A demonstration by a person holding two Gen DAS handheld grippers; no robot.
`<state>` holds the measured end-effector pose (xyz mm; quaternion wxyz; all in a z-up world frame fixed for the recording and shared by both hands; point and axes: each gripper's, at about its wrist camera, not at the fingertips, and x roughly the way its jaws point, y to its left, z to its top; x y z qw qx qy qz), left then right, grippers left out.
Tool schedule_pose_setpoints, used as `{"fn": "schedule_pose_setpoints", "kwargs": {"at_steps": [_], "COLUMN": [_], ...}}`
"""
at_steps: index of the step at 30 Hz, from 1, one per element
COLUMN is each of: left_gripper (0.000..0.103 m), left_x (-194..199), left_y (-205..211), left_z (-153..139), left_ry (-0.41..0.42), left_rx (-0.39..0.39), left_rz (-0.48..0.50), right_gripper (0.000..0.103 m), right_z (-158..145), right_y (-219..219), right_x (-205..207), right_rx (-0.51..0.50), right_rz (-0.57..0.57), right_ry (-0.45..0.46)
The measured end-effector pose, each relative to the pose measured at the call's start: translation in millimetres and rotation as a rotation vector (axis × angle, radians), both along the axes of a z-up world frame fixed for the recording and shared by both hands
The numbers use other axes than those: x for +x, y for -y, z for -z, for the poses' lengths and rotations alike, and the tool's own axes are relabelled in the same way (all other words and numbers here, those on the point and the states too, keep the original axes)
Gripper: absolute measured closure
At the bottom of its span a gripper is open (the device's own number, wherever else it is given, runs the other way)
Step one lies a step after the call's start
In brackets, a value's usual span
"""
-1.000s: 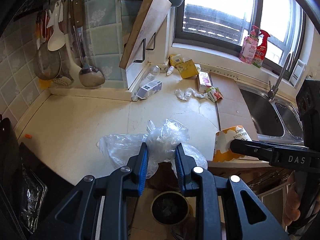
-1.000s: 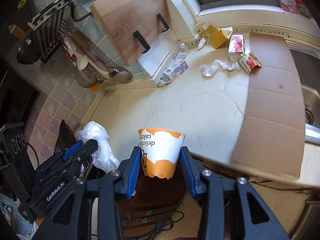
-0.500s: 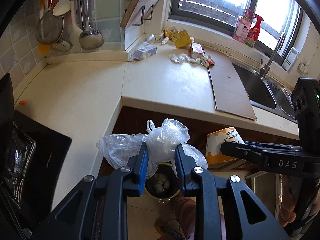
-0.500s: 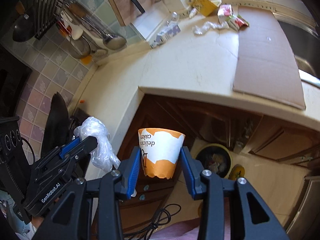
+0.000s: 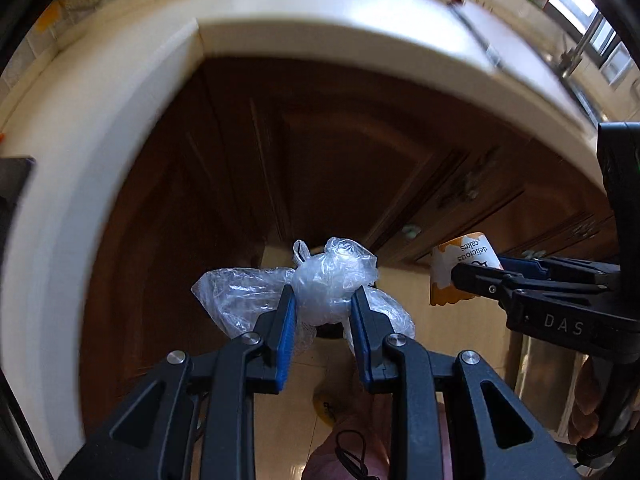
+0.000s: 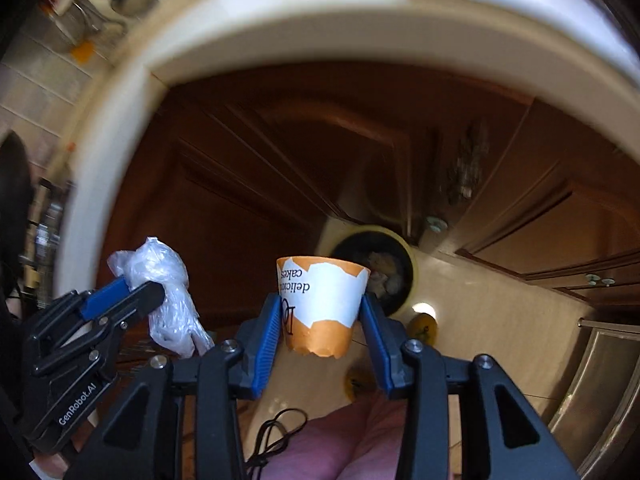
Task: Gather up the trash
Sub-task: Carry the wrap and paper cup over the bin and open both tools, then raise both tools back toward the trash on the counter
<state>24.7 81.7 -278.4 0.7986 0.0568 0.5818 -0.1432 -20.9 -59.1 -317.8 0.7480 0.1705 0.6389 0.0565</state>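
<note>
Left gripper has its jaws pinching a crumpled clear plastic bag; right gripper has its jaws clamped on the sides of an orange-and-white paper cup, held inverted. Both loads hang off the countertop, in front of the brown cabinet doors. The trash bin stands on the floor below — dark inside, pale rim, refuse already in it.

Judgement: the step in hand is the drop. Centre each load over the bin mouth and lower close before letting go — the bag is light and likely to drift or cling to a pad.

Legible writing: cup reads "delicious cakes", upside down; right tool "DAS"; left tool "GenRobot.AI".
</note>
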Motion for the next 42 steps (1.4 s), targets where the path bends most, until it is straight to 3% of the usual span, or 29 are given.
{"fn": "schedule_pose_setpoints", "kwargs": {"at_steps": [6, 10, 14, 19, 22, 24, 32, 38, 42], "left_gripper": [0.079, 0.077, 0.076, 0.061, 0.043, 0.038, 0.038, 0.038, 0.038], "left_x": [20, 35, 47, 54, 59, 57, 44, 29, 19], "left_y": [9, 12, 12, 16, 19, 18, 13, 7, 1], "left_z": [110, 167, 212, 245, 248, 247, 220, 152, 92], "left_ry": [-0.11, -0.143, -0.164, -0.199, -0.199, -0.197, -0.201, -0.157, -0.095], "left_rx": [-0.035, -0.036, -0.024, 0.013, 0.039, 0.03, 0.045, 0.046, 0.039], "left_rz": [-0.036, -0.047, -0.043, -0.038, -0.042, -0.05, -0.066, -0.054, -0.03], "right_gripper": [0.059, 0.058, 0.056, 0.051, 0.041, 0.031, 0.031, 0.031, 0.031], "right_z": [96, 152, 189, 213, 219, 218, 193, 136, 77], "right_y": [7, 10, 5, 0, 0, 2, 5, 7, 7], "right_x": [14, 28, 45, 56, 59, 58, 48, 38, 28], "right_rx": [0.012, 0.014, 0.009, 0.012, 0.01, 0.011, 0.026, 0.04, 0.048], "right_rz": [-0.019, -0.017, -0.027, -0.038, -0.036, -0.04, -0.051, -0.042, -0.027], "right_ry": [-0.075, -0.12, -0.138, -0.142, -0.155, -0.158, -0.161, -0.123, -0.075]}}
